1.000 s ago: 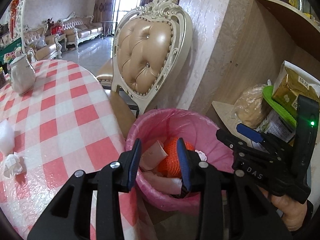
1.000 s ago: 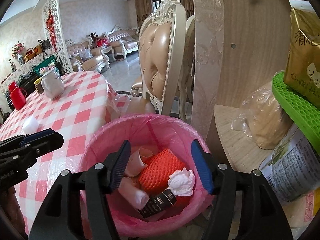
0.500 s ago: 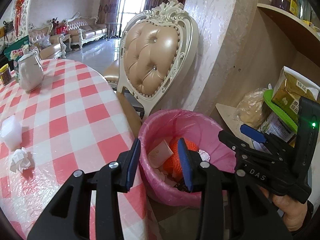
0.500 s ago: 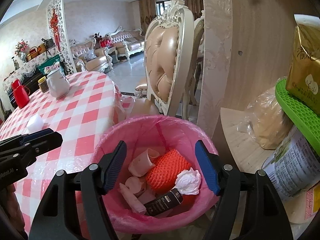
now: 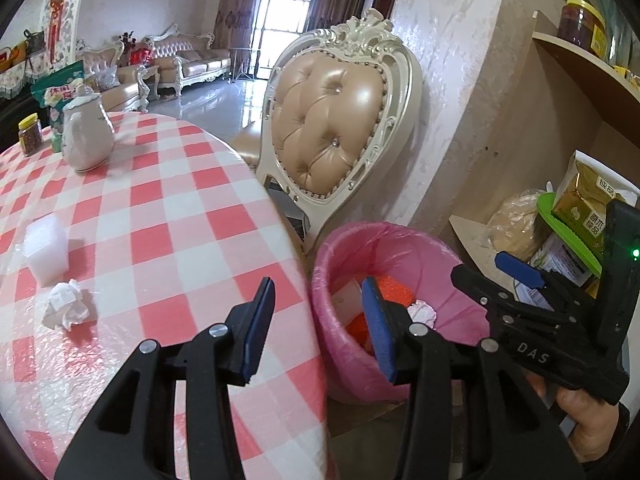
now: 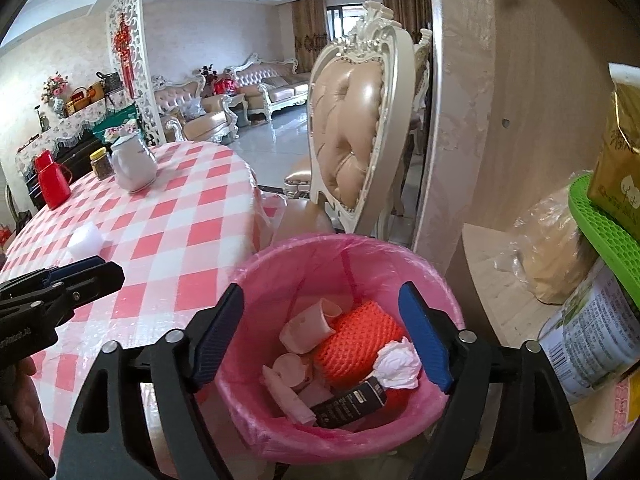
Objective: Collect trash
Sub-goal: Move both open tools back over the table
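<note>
Both tongs have drawn back from the pink-lined trash bin (image 6: 340, 264) since a second ago, and their jaws are opening with nothing between them. From the left tongs (image 5: 318, 314), more of the checked table (image 5: 168, 208) shows: a crumpled tissue (image 5: 66, 306) lies just beside a white foam block (image 5: 44, 248), still uncollected, and the right tongs (image 5: 484, 276) stand beyond the bin. Only the right tongs (image 6: 322, 322) look straight into the bin: a beige cup (image 6: 310, 324), orange foam net (image 6: 358, 342), white tissue wad (image 6: 398, 364) and dark tube (image 6: 350, 402) lie inside.
</note>
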